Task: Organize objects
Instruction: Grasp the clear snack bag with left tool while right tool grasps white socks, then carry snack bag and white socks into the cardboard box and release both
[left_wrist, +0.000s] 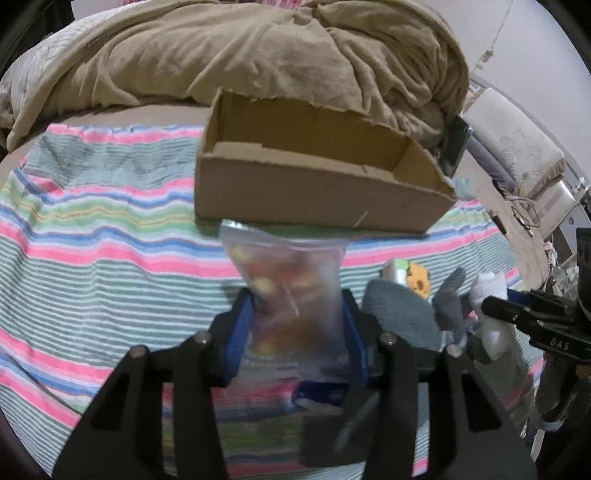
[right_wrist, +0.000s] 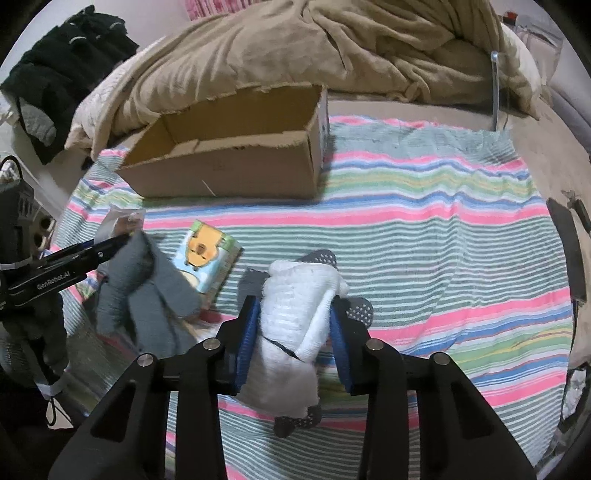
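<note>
Left wrist view: my left gripper (left_wrist: 297, 328) pinches the clear bag (left_wrist: 291, 288) of small coloured pieces (soft, slippery, light), just before the cardboard box (left_wrist: 314, 192). My right gripper (right_wrist: 293, 328) squeezes a soft white sock bundle (right_wrist: 295, 310) mid-roll.

A pink, green, blue and white striped cloth (right_wrist: 424, 236) is seen beneath a plain brown cardboard box (right_wrist: 229, 173) and a rolled white sock (right_wrist: 295, 314).

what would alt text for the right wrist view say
The right gripper is shut on a rolled white sock over a striped blanket. An open cardboard box sits behind, with grey gloves and a small cartoon-printed box to the left.
</note>
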